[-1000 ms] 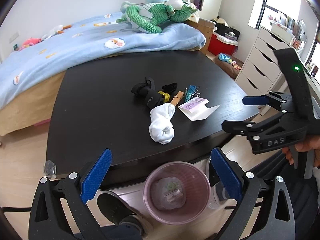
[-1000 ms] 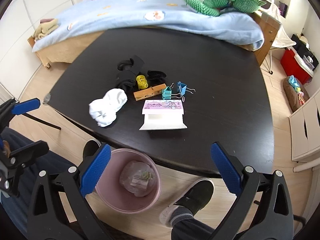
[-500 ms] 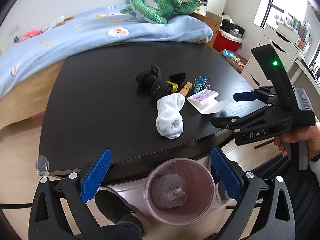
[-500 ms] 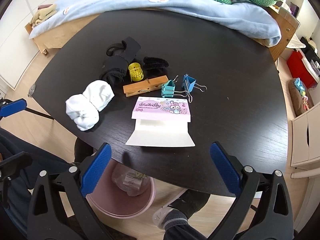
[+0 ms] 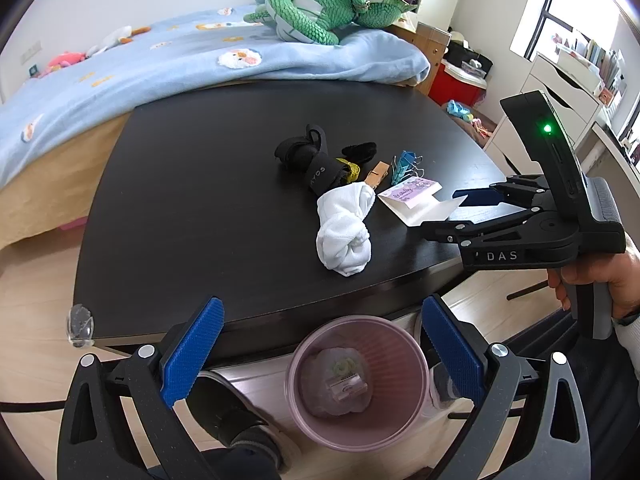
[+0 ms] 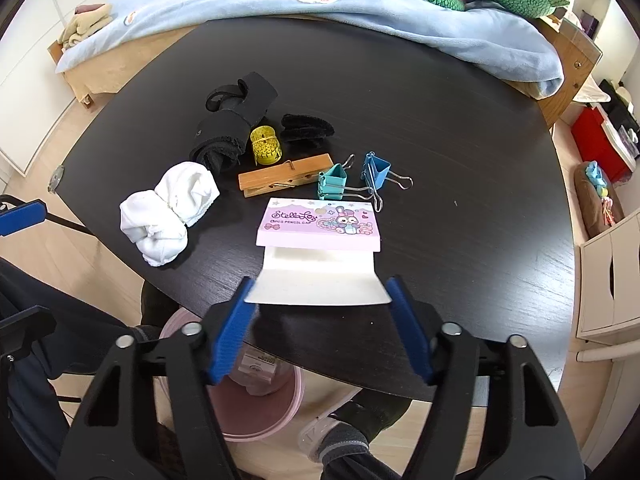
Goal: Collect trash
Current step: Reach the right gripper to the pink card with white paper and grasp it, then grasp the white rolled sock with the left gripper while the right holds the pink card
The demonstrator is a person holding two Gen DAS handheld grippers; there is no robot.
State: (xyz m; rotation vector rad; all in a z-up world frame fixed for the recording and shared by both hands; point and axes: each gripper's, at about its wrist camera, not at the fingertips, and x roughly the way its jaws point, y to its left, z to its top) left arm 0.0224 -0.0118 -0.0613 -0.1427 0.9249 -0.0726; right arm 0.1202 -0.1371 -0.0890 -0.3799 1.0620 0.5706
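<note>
A pink and white pencil-cap card package [image 6: 318, 248] lies near the front edge of the black table [image 6: 460, 152]; it also shows in the left wrist view [image 5: 414, 200]. My right gripper [image 6: 322, 322] is open, its blue fingertips on either side of the package's white flap, not touching it. The right gripper [image 5: 464, 210] also shows in the left wrist view. My left gripper [image 5: 320, 354] is open and empty, above the pink trash bin [image 5: 358, 380] on the floor, which holds crumpled plastic. The bin is partly hidden under the table in the right wrist view [image 6: 256, 404].
On the table lie a white sock bundle [image 6: 168, 212], a black strap roll [image 6: 234, 128], a yellow tape measure [image 6: 265, 145], a wooden clothespin [image 6: 286, 180], a black hair tie [image 6: 306, 128] and two blue binder clips [image 6: 356, 178]. A bed [image 5: 160, 68] stands behind, drawers [image 5: 560, 92] to the right.
My right gripper has moved forward and down to the card package and its jaws have narrowed around the flap. The left gripper has stayed over the bin, shifting slightly.
</note>
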